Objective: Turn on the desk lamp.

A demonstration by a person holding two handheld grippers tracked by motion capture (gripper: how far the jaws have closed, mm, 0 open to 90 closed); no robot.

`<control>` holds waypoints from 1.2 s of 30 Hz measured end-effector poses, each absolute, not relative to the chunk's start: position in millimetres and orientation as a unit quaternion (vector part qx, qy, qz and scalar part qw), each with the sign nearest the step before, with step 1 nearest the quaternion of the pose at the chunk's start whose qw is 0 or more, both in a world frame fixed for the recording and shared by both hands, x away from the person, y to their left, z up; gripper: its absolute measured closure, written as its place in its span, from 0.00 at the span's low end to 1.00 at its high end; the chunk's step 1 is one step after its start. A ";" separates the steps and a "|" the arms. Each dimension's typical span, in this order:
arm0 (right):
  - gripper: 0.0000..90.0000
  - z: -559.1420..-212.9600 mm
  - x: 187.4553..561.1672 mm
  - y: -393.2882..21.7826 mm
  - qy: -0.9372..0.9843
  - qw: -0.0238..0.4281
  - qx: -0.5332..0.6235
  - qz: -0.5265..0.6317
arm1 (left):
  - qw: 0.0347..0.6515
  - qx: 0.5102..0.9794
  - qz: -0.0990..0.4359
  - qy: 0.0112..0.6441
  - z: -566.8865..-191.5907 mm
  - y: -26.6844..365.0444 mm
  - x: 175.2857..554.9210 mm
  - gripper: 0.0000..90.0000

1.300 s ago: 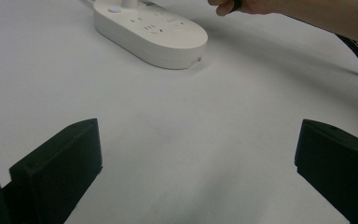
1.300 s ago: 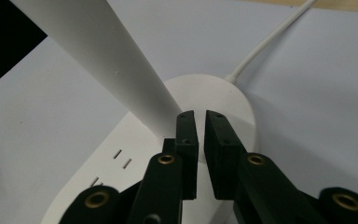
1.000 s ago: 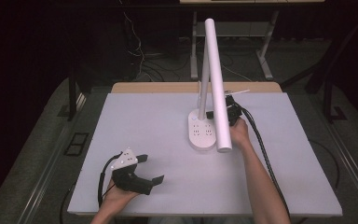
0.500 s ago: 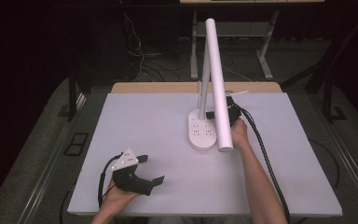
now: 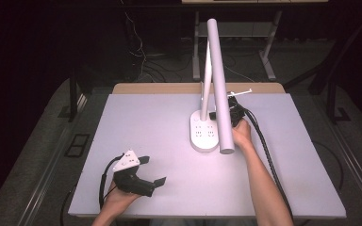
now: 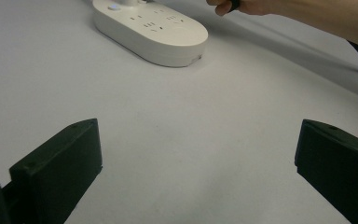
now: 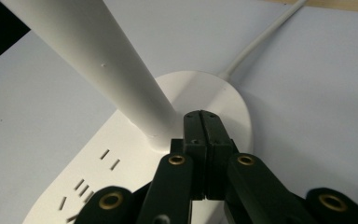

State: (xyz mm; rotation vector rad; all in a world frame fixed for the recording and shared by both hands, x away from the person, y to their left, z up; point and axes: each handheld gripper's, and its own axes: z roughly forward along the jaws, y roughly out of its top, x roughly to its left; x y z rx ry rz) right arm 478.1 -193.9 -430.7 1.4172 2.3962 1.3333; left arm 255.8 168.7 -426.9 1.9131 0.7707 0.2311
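Dark floor and tangled cables surround a white table [image 5: 136,122] in the high view, with a strip of bare wood along its far edge. A white desk lamp [image 5: 204,134] stands right of the table's centre: its oval base carries rows of socket slots, a thin post rises from the back of the base, and a long tube-shaped head slopes forward over it towards the near side. The right gripper [image 5: 234,112] sits just right of the base, partly hidden behind the lamp head, with the person's right hand behind it and a black cable trailing back along the forearm. The left gripper [image 5: 152,171] rests near the front left corner of the table, well apart from the lamp, a grey three-cornered plate on top, its jaws spread apart with nothing between them.

From the left gripper view, the two black jaws stand wide at the bottom corners over bare white tabletop. The lamp base [image 6: 151,28] lies far ahead at the top, socket slots facing up, and the person's right hand [image 6: 242,6] shows at the upper edge beside it.

Seen from the right gripper view, the black jaws are pressed together, pad against pad, with nothing pinched between them. Their tips lie over the lamp base [image 7: 235,105], right at the foot of the white post [image 7: 98,60]; whether they touch it I cannot tell. A white cord [image 7: 261,39] runs from the back of the base towards the wooden edge.
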 end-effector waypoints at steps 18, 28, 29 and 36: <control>1.00 -406.1 467.8 -211.2 0.782 0.040 0.453 0.426 | 0.509 0.793 0.096 0.320 -427.0 168.3 256.0 0.00; 0.90 -383.7 448.5 -219.5 0.797 0.050 0.435 0.417 | 0.508 0.794 0.094 0.320 -426.5 168.0 255.2 0.00; 0.86 -381.8 445.2 -220.1 0.798 0.052 0.434 0.415 | 0.508 0.794 0.094 0.320 -426.5 168.0 255.2 0.00; 0.50 -375.6 420.1 -224.6 0.796 0.070 0.436 0.413 | 0.510 0.793 0.094 0.320 -426.5 167.5 254.8 0.00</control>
